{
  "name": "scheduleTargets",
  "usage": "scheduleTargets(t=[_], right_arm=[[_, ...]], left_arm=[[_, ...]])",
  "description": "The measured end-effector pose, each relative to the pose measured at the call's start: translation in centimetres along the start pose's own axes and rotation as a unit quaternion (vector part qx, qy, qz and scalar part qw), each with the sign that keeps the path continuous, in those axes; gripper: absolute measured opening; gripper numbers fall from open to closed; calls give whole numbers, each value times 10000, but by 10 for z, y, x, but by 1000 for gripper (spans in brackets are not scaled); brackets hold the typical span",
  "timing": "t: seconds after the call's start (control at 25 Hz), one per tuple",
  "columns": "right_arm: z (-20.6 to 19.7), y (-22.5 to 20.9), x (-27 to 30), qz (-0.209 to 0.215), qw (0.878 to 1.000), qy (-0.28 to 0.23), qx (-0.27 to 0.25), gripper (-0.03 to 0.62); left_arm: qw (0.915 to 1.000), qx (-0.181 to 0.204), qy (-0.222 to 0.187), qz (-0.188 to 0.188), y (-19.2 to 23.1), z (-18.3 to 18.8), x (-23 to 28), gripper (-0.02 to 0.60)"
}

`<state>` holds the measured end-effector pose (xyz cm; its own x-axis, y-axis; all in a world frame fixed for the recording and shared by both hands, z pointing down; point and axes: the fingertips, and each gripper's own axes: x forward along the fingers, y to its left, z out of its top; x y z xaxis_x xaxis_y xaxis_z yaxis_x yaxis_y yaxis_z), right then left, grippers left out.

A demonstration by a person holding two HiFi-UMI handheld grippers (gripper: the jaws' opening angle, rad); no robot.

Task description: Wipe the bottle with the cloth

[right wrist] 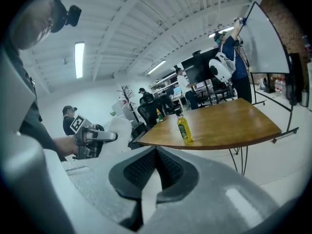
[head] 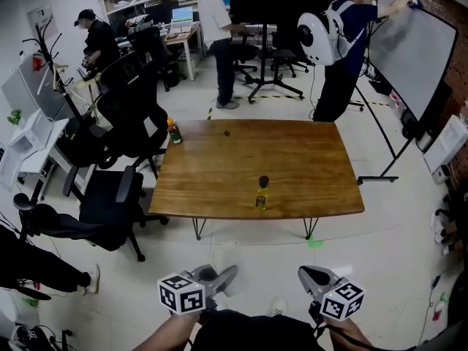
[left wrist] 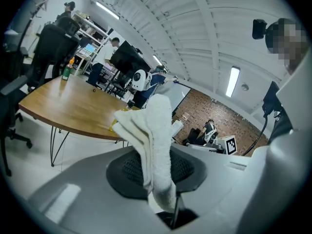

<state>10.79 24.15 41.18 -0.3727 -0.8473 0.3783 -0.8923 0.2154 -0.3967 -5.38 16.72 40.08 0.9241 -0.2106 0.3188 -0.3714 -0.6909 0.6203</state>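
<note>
A bottle [head: 261, 194] of yellow liquid with a dark cap stands upright near the front edge of the wooden table [head: 307, 167]. Both grippers hover over the floor, well short of the table. My left gripper [head: 224, 275] is shut on a folded white cloth [left wrist: 155, 135], which sticks up between its jaws and hides most of the bottle in the left gripper view. My right gripper [head: 307, 275] is shut with nothing between its jaws. In the right gripper view the bottle [right wrist: 184, 127] stands ahead on the table, and the left gripper [right wrist: 92, 139] with the cloth is off to the left.
A second bottle [head: 174, 131] stands at the table's far left corner, and a small dark object [head: 226, 132] lies near the far edge. Black office chairs [head: 110, 203] crowd the table's left side. A whiteboard [head: 417, 50] stands at the right; people work at the back.
</note>
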Motion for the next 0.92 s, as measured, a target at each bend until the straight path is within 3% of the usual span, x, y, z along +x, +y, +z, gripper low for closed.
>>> scheduleTargets(t=[0.92], right_arm=[[3,10,18,-26,9998,178,-91,14]], left_arm=[[9998,-117,-125,-125,10,15,-7,103]])
